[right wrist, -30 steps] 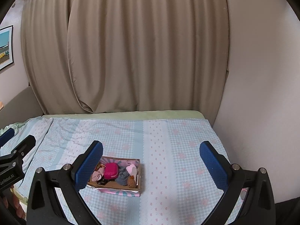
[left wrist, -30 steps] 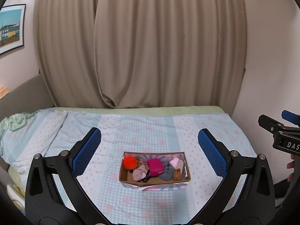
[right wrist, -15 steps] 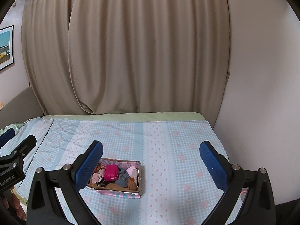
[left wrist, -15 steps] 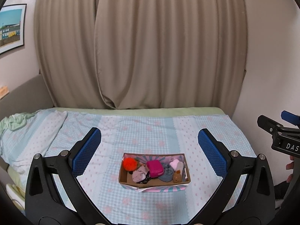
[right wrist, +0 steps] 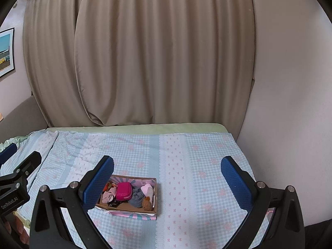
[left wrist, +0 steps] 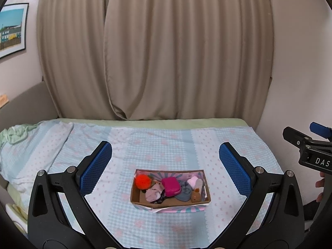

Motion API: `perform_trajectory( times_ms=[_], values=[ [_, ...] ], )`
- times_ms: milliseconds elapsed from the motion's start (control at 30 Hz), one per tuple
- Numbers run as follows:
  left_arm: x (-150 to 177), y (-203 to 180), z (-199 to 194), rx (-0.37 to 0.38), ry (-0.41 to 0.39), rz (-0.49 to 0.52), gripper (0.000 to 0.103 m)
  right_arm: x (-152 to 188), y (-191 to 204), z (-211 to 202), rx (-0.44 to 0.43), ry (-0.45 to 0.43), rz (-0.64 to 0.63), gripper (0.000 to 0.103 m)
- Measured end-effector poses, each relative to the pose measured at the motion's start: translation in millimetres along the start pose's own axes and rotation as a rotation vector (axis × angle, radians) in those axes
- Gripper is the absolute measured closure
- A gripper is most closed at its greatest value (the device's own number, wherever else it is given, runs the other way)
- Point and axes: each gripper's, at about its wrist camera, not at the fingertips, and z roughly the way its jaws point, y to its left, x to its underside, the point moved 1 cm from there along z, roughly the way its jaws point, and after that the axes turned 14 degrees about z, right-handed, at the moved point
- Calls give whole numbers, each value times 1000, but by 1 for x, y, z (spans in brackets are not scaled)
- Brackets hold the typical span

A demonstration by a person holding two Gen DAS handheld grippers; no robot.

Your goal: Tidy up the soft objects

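Beige curtains [left wrist: 166,58] are hanging across the back wall, and a framed picture [left wrist: 12,29] is hanging on the wall to their left. Below them a bed [left wrist: 166,141] is lying under a pale blue checked sheet with pink flowers, and a bunched green cloth [left wrist: 16,133] is sitting at its left end.

The left gripper [left wrist: 165,166] is hovering over the bed with its blue-padded fingers [left wrist: 96,167] spread wide and nothing between them. The right gripper [right wrist: 167,178] is hovering beside it, its fingers [right wrist: 235,181] likewise spread wide and holding nothing.

A shallow cardboard box [left wrist: 170,202] is resting on the sheet near the middle of the bed; it is appearing between the left gripper's fingers, and just beside the right gripper's left finger in the right wrist view. The soft things are lying packed together inside it: an orange pompom [left wrist: 142,181] at the left end, a crumpled pink cloth [left wrist: 153,194], a magenta pouch [left wrist: 170,186] in the middle, a grey cloth [left wrist: 184,193], a pale pink piece [left wrist: 193,181] at the right end, and a small brown plush [left wrist: 196,196] in the front right corner.
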Motion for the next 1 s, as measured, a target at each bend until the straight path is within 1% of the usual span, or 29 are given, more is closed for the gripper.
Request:
perform_trajectory(
  times_ms=[867,1000],
  values=[
    [2,5,-1,14,-4,-25,0,-3,2,-1,1,0,-4,0],
    [0,6,-4,-13,-8,-19,0,-3,2,0,1,-1,-5,0]
  ],
)
